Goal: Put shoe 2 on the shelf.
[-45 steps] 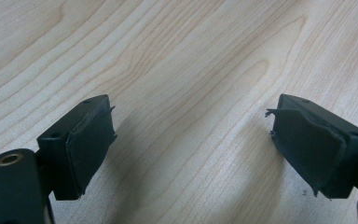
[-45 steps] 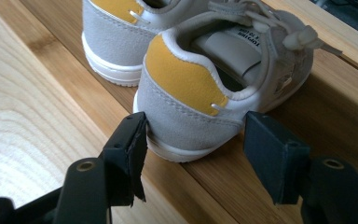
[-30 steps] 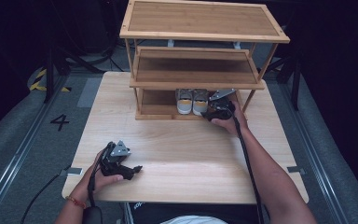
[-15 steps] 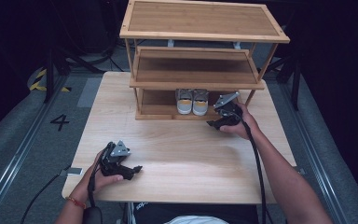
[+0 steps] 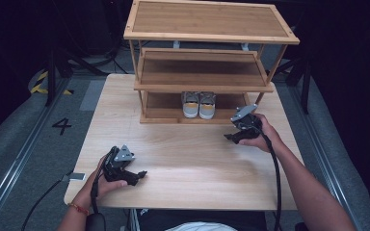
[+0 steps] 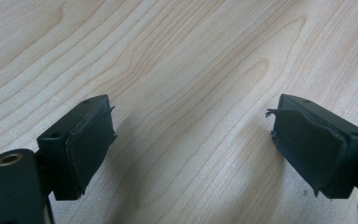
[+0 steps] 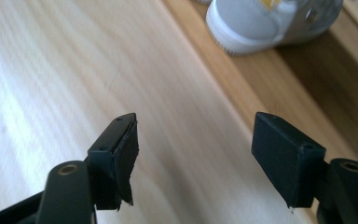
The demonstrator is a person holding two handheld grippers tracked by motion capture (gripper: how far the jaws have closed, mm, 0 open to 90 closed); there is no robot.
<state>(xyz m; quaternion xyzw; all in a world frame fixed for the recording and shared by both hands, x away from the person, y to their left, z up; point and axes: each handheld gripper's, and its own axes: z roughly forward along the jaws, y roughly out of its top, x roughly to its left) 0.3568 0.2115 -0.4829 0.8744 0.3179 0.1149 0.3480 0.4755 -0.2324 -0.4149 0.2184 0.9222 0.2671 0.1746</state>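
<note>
Overhead, the high view shows a pair of grey shoes (image 5: 199,104) side by side on the bottom shelf of the wooden rack (image 5: 207,86) at the table's (image 5: 188,159) far edge, with the right gripper (image 5: 235,136) just off the rack's front right corner. Its own view adds one shoe's heel (image 7: 265,25) on the shelf lip beyond empty, parted jaws, which have just been opening. A second ago that gripper sat against the shoes; now it is drawn back towards the right edge. Near the front left corner, the left gripper (image 5: 137,177) rests released over bare wood.
</note>
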